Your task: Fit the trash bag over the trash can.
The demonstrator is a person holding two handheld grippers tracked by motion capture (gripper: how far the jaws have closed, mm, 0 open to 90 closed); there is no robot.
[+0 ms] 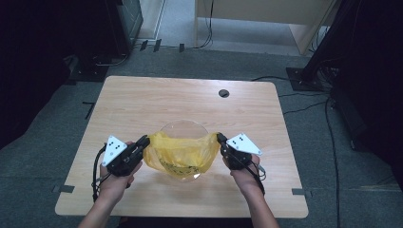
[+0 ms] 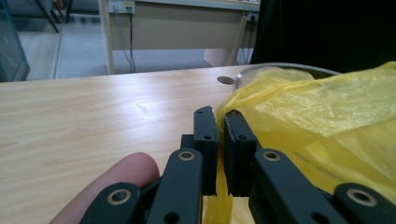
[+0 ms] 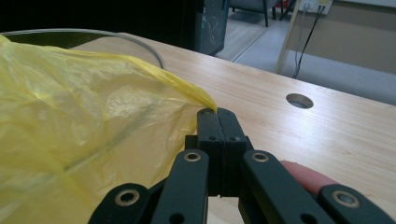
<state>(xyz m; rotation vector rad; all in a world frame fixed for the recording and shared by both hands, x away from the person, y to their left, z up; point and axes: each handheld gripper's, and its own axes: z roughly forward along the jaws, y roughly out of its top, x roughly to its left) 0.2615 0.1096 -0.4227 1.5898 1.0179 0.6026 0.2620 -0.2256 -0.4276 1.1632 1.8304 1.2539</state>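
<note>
A thin yellow plastic bag (image 1: pixel 180 152) is stretched over a clear glass bowl (image 1: pixel 183 127) at the front middle of the wooden table (image 1: pixel 142 99). My left gripper (image 1: pixel 145 140) is shut on the bag's left edge; in the left gripper view its jaws pinch the yellow bag (image 2: pixel 308 107) at the left gripper's tips (image 2: pixel 219 114), with the bowl's rim (image 2: pixel 280 66) behind. My right gripper (image 1: pixel 220 137) is shut on the bag's right corner. In the right gripper view the bag (image 3: pixel 84 121) pulls taut from the right gripper's tips (image 3: pixel 216 112), and the bowl rim (image 3: pixel 116 36) curves behind it.
A round cable hole (image 1: pixel 224 93) sits in the table's far right part. Beyond the table stand a light wooden desk (image 1: pixel 266 14) and dark equipment stands (image 1: pixel 313 66) with cables on the grey floor. Bare tabletop lies to the left and far side of the bowl.
</note>
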